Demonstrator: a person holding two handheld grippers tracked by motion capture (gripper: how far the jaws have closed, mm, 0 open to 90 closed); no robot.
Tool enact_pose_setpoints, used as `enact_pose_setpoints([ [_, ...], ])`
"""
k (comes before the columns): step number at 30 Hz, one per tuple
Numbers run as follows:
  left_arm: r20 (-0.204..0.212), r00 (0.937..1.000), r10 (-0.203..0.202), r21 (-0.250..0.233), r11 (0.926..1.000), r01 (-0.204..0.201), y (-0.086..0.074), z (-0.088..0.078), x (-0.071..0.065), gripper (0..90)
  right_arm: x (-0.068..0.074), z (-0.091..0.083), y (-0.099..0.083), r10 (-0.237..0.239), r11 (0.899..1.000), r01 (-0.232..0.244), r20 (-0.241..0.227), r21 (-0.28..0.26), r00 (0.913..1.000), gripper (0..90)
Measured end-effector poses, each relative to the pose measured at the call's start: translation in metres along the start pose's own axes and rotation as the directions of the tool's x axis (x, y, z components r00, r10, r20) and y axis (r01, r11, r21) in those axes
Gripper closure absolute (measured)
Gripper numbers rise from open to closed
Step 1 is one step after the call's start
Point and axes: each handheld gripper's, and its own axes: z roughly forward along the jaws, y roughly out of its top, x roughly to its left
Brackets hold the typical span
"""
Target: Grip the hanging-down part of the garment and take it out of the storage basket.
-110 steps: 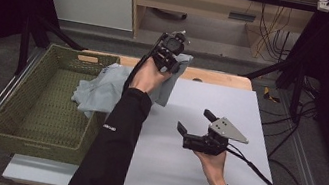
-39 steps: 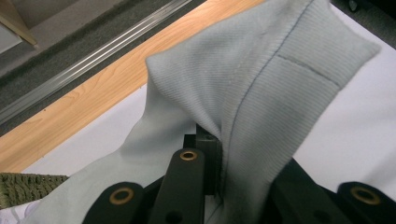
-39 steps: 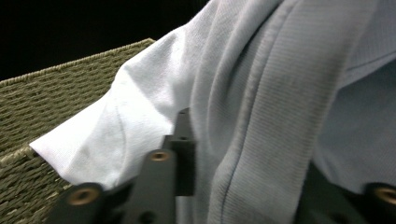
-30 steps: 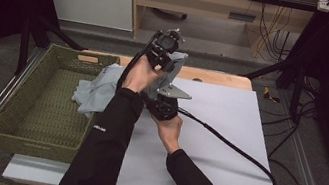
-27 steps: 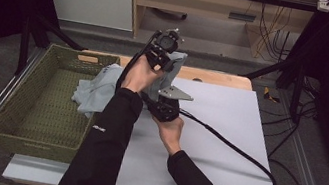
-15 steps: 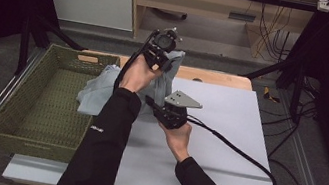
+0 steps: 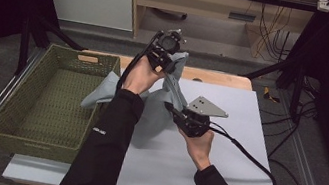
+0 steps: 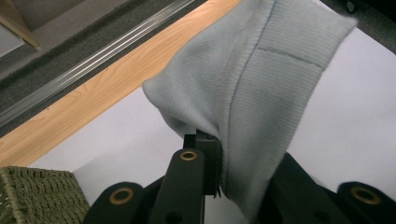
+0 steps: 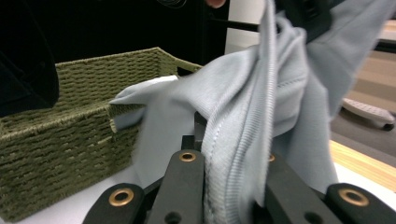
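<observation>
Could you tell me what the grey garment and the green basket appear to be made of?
Grey garment: soft matte knit, probably cotton jersey; fine ribbing and a stitched seam show, and it drapes limply. Green basket: woven fibre, perhaps wicker or paper rope; coarse braided weave, matte olive finish.

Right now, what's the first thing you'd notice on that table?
A pale grey garment hangs in the air over the white table, pinched at the top by the left gripper and lower down by the right gripper. Beside it, at the table's left edge, sits a big green woven basket, with part of the cloth draped over its rim.
</observation>
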Motion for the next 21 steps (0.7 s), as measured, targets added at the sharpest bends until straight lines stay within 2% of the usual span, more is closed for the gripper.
enact_pose_setpoints([
  [3,0.010,0.9999,0.002,-0.009,1.0000,-0.002,-0.001,-0.001,-0.002,83.1,-0.006,-0.010,0.001,-0.003,1.000,0.003,0.014,-0.011,0.9999,87.1],
  [4,0.012,0.9999,0.003,-0.013,0.9999,-0.003,-0.001,-0.002,-0.003,83.1,-0.008,-0.014,0.002,0.011,1.000,-0.011,0.018,-0.014,0.9998,87.1],
  [12,0.034,0.9994,0.008,-0.022,0.9997,-0.007,0.000,-0.004,-0.009,83.1,-0.014,-0.033,0.006,-0.004,0.999,0.006,0.043,-0.036,0.9990,87.2],
  [21,0.029,0.9994,0.020,-0.024,0.9995,-0.020,0.001,-0.007,-0.017,83.1,-0.026,-0.050,0.008,-0.011,0.999,0.014,0.083,-0.038,0.9964,87.2],
])
